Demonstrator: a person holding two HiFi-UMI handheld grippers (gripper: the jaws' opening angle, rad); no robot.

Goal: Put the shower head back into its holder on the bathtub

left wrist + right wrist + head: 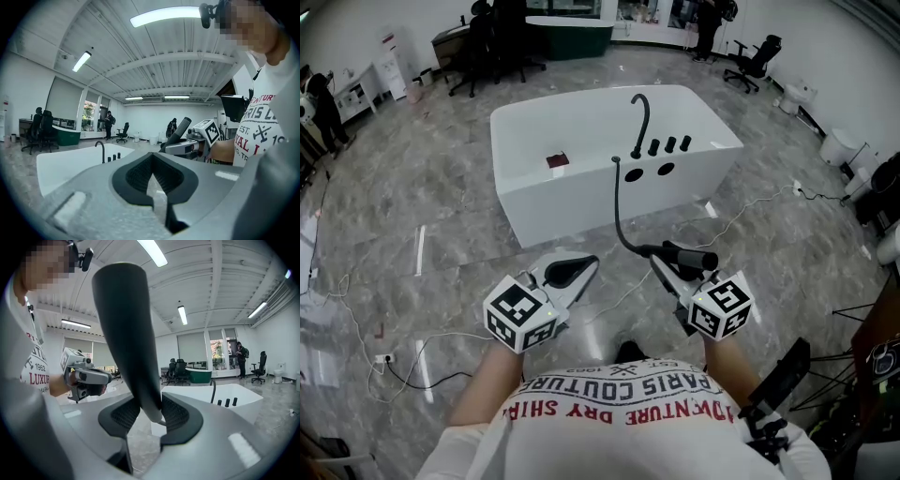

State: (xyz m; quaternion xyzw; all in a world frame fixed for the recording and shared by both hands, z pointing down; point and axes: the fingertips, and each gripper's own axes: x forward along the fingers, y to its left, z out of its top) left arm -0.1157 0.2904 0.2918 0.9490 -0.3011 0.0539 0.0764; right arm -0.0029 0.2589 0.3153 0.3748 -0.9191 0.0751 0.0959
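- Between the jaws of your right gripper (151, 416): black cylindrical shower head (129, 329), clamped.
- Your left gripper (152, 183) jaws: closed, empty.
- Head view alone shows the black hose (617, 202) reaching the white bathtub (572, 202).

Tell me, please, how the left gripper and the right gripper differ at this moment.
The left gripper has its jaws shut on nothing; the right gripper has them wide, clamped on the shower head. Nothing trails from the left gripper; a hose runs from the right gripper's load to the bathtub. Both hover short of the tub.
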